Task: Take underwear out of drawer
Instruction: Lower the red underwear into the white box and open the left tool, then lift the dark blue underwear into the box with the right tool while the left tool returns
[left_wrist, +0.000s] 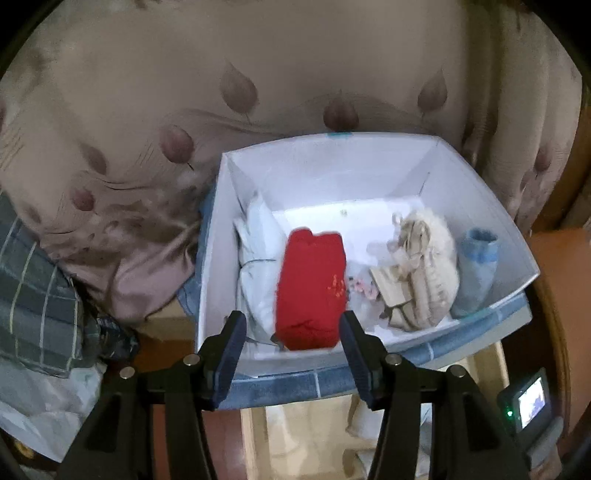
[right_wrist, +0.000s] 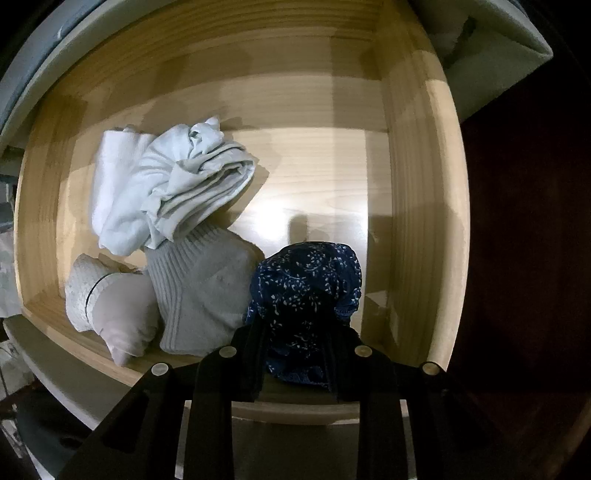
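The right gripper (right_wrist: 295, 354) is clamped on navy flowered underwear (right_wrist: 306, 291) just above the wooden drawer (right_wrist: 417, 206), pinching the bundle at its near end, probably so it lifts out in one piece clear of the grey sock (right_wrist: 207, 291) beside it. The left gripper (left_wrist: 291, 350) hangs with fingers spread and empty over a white box (left_wrist: 480, 206) holding a red folded garment (left_wrist: 310, 288), likely the place for sorted clothes.

- red folded garment (left_wrist: 310, 291) with small orange marks
- white box (left_wrist: 218, 258), blue tile-pattern outside
- cream lacy garment (left_wrist: 424, 273)
- pale blue garment (left_wrist: 476, 269)
- beige bedcover (left_wrist: 184, 92) with mauve leaf print
- navy underwear (right_wrist: 306, 295) with white speckled sprigs
- light wood drawer (right_wrist: 417, 184)
- white folded cloths (right_wrist: 166, 188)
- grey ribbed garment (right_wrist: 203, 288)
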